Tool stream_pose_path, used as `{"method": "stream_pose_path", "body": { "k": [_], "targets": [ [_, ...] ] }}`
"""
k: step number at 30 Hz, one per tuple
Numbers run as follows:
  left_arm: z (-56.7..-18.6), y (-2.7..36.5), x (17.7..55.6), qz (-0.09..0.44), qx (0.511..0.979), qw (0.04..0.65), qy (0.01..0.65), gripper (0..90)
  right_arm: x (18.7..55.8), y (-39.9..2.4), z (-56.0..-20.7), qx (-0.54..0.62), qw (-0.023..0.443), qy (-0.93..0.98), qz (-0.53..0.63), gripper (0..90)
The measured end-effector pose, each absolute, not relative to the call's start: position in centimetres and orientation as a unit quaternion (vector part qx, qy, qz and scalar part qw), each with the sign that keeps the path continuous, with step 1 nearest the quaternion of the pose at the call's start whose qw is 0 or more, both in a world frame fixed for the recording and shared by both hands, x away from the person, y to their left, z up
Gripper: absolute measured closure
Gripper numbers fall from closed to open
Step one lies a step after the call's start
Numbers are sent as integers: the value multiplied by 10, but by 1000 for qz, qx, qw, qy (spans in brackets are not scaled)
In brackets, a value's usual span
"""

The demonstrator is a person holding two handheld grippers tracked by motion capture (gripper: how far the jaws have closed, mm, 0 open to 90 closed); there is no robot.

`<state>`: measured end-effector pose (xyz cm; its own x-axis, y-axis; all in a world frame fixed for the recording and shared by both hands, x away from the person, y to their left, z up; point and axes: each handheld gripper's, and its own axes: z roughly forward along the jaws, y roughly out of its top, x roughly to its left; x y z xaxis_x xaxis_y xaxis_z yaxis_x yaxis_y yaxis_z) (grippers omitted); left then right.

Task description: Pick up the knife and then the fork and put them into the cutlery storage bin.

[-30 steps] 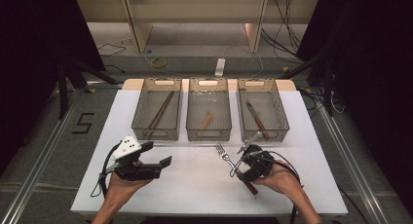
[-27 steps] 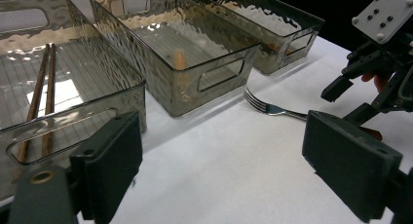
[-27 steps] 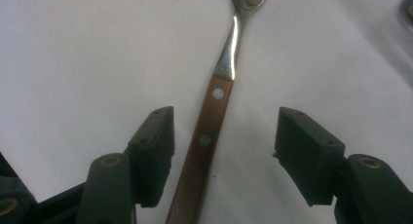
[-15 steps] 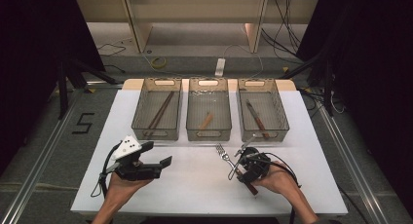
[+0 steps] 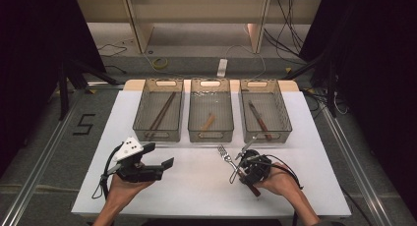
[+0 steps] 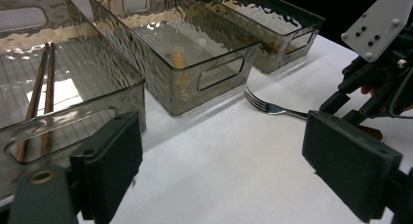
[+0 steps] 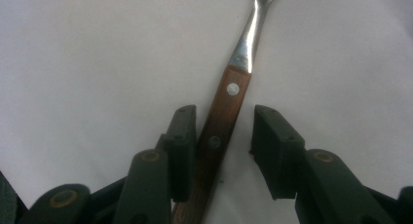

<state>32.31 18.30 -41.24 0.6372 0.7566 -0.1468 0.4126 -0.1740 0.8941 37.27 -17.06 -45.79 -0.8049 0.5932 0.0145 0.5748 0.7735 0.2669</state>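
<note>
A fork [image 5: 226,155] with a wooden handle lies on the white table [image 5: 196,186], tines pointing toward the bins. My right gripper [image 5: 243,170] is lowered over its handle. In the right gripper view the handle [image 7: 233,90] runs between the jaws of the right gripper [image 7: 224,131], which have just been closing. One pad is against the wood and a gap remains at the other, so this gripper is open. My left gripper [image 5: 160,155] hovers at the table's left, open and with nothing in it. Its wide-apart jaws [image 6: 219,160] face the fork [image 6: 270,107].
Three clear grey bins stand in a row at the back. The left bin [image 5: 140,132] holds chopsticks [image 5: 161,113], the middle bin [image 5: 210,136] a small wooden piece [image 5: 209,121], and the right bin [image 5: 280,108] a wooden-handled utensil [image 5: 259,119]. Cables lie on the floor beyond.
The right gripper's jaws have narrowed around the fork's handle, and the hand has barely shifted. The left hand has kept still.
</note>
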Motion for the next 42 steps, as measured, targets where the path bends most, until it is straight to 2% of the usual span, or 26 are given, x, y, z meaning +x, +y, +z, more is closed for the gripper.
{"method": "stream_pose_path", "body": {
  "k": [22,42],
  "targets": [
    [-413,182,323,169,749,509,389,144,373,-166,-457,310,40,943,114,764],
    [-412,183,323,172,750,508,387,144,374,-170,-454,298,39,946,121,773]
  ]
}}
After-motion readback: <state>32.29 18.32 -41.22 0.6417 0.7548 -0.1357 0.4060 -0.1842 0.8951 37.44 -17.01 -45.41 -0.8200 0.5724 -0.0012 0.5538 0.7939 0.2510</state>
